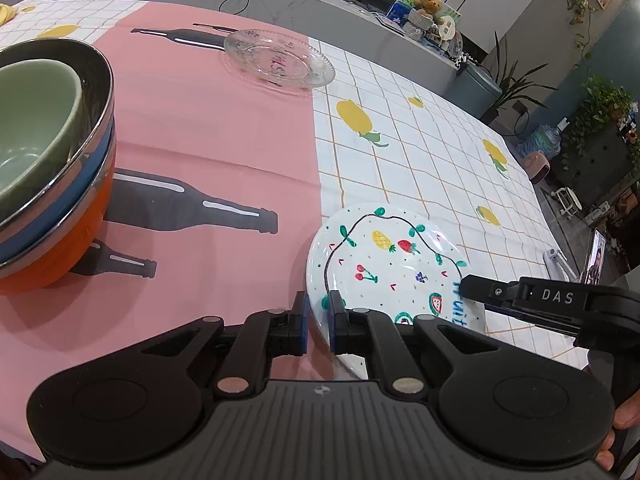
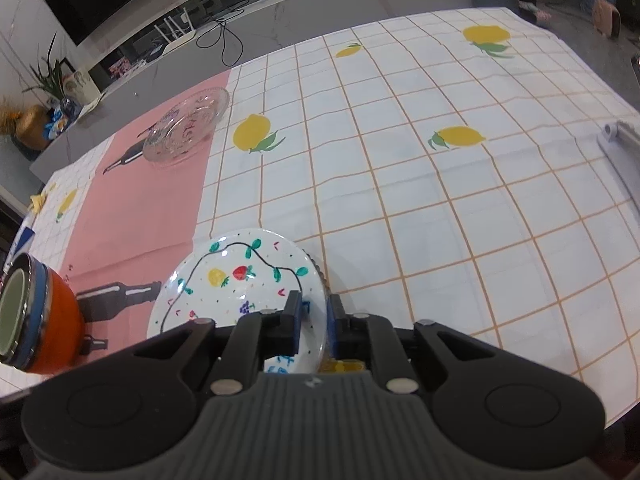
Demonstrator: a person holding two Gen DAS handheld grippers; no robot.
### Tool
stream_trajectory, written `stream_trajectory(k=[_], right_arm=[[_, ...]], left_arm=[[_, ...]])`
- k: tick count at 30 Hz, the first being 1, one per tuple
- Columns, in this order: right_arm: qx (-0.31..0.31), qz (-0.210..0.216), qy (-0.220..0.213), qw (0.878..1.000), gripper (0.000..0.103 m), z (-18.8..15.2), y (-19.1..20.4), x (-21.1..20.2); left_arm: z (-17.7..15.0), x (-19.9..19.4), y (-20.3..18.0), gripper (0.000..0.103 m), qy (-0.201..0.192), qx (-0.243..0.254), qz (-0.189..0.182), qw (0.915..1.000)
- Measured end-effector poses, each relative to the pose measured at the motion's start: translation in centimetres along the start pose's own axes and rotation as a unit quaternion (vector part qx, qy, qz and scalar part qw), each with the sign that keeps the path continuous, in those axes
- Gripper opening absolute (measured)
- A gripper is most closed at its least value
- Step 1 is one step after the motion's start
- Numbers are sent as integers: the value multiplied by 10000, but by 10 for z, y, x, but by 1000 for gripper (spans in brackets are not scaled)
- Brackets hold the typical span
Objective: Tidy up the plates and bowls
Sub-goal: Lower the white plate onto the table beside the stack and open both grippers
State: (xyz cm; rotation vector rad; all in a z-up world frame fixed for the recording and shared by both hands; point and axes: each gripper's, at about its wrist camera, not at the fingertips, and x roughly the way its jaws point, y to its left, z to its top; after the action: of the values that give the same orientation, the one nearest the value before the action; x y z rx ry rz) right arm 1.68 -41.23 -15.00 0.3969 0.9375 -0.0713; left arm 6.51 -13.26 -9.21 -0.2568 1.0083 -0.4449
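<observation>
I've got the fruit-painted plate [image 2: 240, 284] pinched at its rim in my right gripper [image 2: 316, 320], jaws clamped with one finger over the painted face and one under the edge. The plate sits tilted, its near edge lifted off the lemon-check tablecloth [image 2: 440, 208], right where that cloth meets the pink bottle-print cloth [image 2: 140, 216].

My left gripper [image 1: 318, 320] hovers at the opposite rim, jaws a little apart and straddling the edge; I can't tell if it's actually touching.

To do this well, I judge I should keep the right clamp firm and deep on the rim, since glazed ceramic is slick and a shallow pinch could let it swing. I'd lift level and slowly, then carry it towards the glass plate [image 1: 279, 58] lying well apart at the far side, likely its stacking partner. Set it down flat and centred, no dropping onto glass.

The plate itself is white, shallow, glossy, dotted with a pineapple, strawberry, cherries, grapes and watermelon, a black looping line with green leaves, and blue lettering near my jaws.

The nested bowls [image 1: 48, 160] already stand stacked off to the left.
</observation>
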Motion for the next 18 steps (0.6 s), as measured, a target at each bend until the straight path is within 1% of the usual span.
stream_trajectory(k=[3,10,15,18], right_arm=[[-127,-95,-31,9999,12,-2,4,0],[-180,-222,-33,9996,13,-3,5,1],[-110,-201,-61,9997,13,-3,4,-1],[-84,-257,-109,9996,15,-3,4,-2]], left_arm=[[1,-1,1,10,1,-39,-27,10000],[3,-3,1,10,-38,-55,-42,10000],[4,-5,1,10,-64,-69,-34,10000],[5,-9,0,10,-121,-14,13,9999]])
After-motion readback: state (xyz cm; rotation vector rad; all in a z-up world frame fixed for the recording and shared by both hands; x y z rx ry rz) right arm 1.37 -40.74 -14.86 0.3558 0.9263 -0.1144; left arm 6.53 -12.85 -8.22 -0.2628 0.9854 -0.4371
